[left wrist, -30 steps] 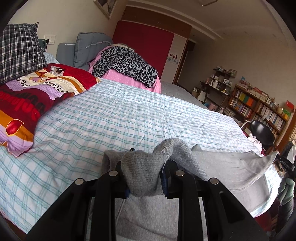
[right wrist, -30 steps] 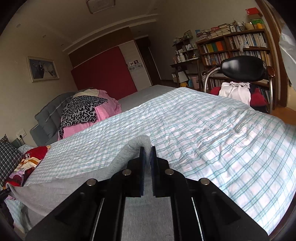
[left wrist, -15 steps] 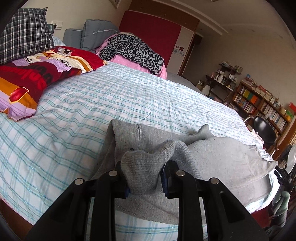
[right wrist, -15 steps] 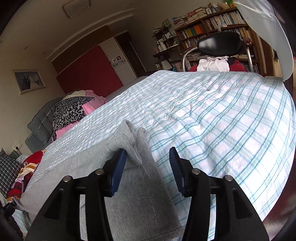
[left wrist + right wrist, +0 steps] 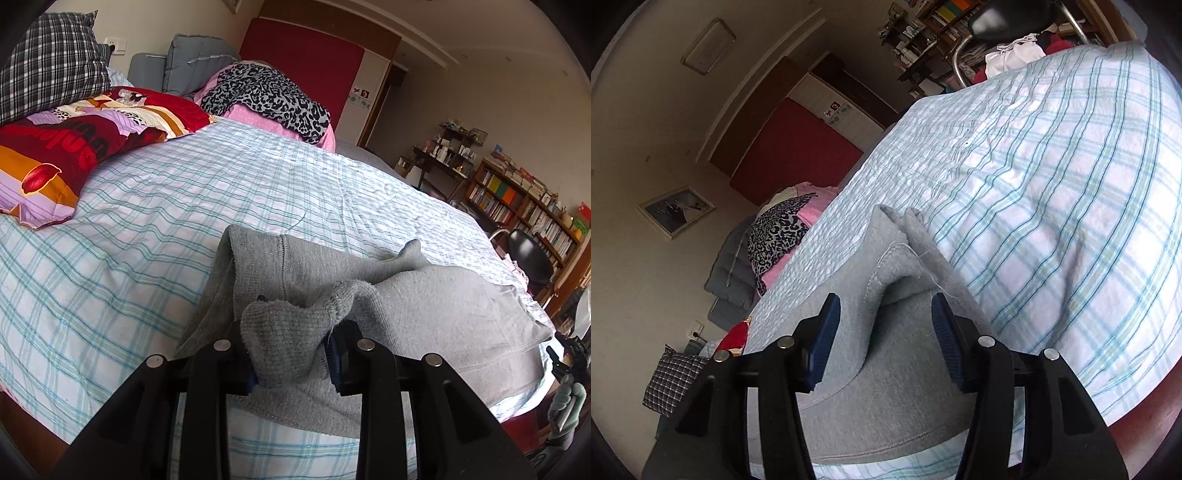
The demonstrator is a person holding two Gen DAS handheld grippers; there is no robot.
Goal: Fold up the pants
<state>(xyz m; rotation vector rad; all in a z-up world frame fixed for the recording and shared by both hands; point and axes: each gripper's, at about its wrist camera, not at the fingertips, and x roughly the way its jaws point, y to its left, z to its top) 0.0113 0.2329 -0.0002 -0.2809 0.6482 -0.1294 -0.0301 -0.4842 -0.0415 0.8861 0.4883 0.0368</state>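
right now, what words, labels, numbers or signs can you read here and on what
Nothing reads clearly.
red patterned pillow: big letters, broken by folds, unreadable.
small stickers: too small to read.
book spines: too small to read.
grey pants: no label showing.

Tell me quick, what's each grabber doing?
Left gripper: jaws opening, with a bunched bit of the gray pants between them.
Right gripper: jaws opening, holding nothing; the pants lie under it.

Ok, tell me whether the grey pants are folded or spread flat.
Folded: the grey pants lie doubled over on the checked bedsheet, a bunched edge between the left gripper fingers.
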